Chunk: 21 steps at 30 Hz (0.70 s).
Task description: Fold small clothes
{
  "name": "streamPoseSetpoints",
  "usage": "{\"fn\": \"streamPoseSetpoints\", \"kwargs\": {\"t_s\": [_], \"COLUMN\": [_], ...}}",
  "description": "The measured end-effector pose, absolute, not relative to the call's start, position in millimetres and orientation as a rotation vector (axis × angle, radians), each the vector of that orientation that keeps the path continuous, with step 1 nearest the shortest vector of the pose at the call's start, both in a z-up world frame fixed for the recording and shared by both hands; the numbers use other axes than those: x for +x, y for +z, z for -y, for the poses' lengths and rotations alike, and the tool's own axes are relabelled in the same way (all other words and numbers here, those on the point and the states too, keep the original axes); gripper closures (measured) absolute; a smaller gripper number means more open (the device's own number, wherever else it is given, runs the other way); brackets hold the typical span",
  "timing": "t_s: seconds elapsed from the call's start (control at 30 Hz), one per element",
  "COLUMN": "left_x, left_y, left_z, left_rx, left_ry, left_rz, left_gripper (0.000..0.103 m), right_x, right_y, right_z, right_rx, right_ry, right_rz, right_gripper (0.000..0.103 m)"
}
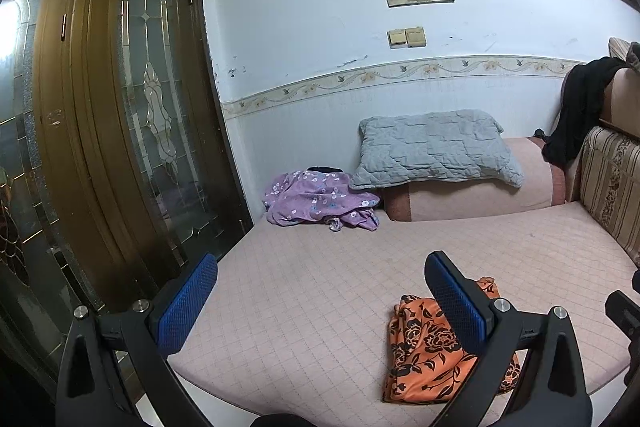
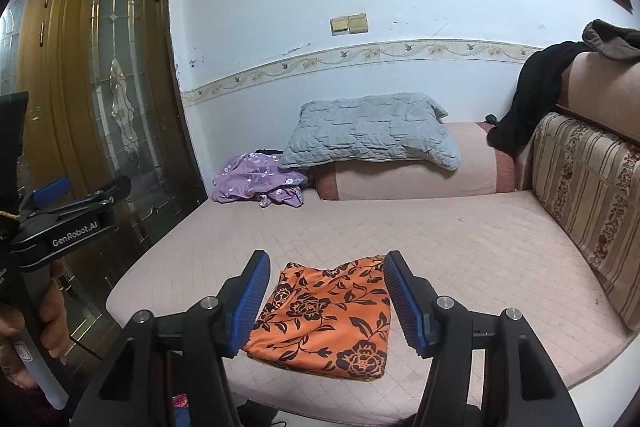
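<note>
A folded orange cloth with black flowers (image 2: pixel 324 315) lies flat near the front edge of the pink mattress (image 2: pixel 460 227). My right gripper (image 2: pixel 327 259) hovers just above it, open. The cloth shows between the blue pads (image 2: pixel 250 303), which do not touch it. In the left wrist view the same orange cloth (image 1: pixel 424 351) sits partly behind the right-hand finger. My left gripper (image 1: pixel 320 263) is open and holds nothing, off to the cloth's left over bare mattress (image 1: pixel 360 239). A crumpled purple flowered garment (image 1: pixel 320 199) lies at the far end by the wall.
A grey quilted pillow (image 2: pixel 368 131) rests on a pink bolster at the back. Along the right runs a striped backrest cushion (image 2: pixel 588 195) with a black garment (image 2: pixel 528 95) draped over it. A brown glazed door (image 1: pixel 120 107) stands close on the left.
</note>
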<state>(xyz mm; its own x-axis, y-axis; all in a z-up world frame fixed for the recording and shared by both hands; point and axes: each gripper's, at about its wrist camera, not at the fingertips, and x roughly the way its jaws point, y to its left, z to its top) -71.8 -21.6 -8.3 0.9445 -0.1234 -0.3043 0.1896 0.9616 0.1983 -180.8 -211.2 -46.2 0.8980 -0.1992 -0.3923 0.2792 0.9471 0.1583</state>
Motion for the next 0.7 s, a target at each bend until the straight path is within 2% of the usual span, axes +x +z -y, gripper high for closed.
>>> {"fn": "streamPoseSetpoints", "kwargs": {"t_s": [0.7], "left_x": [-74.8], "left_y": [-2.1], "left_z": [10.8], "left_rx": [0.195], "left_ry": [-0.128], "left_rz": [-0.278], "left_gripper": [0.000], "right_x": [-188.4], "right_y": [-42.2], "right_z": [211.0], "right_rx": [0.217], "right_ry": [-0.256], "right_rz": [-0.365], "right_gripper": [0.040]}}
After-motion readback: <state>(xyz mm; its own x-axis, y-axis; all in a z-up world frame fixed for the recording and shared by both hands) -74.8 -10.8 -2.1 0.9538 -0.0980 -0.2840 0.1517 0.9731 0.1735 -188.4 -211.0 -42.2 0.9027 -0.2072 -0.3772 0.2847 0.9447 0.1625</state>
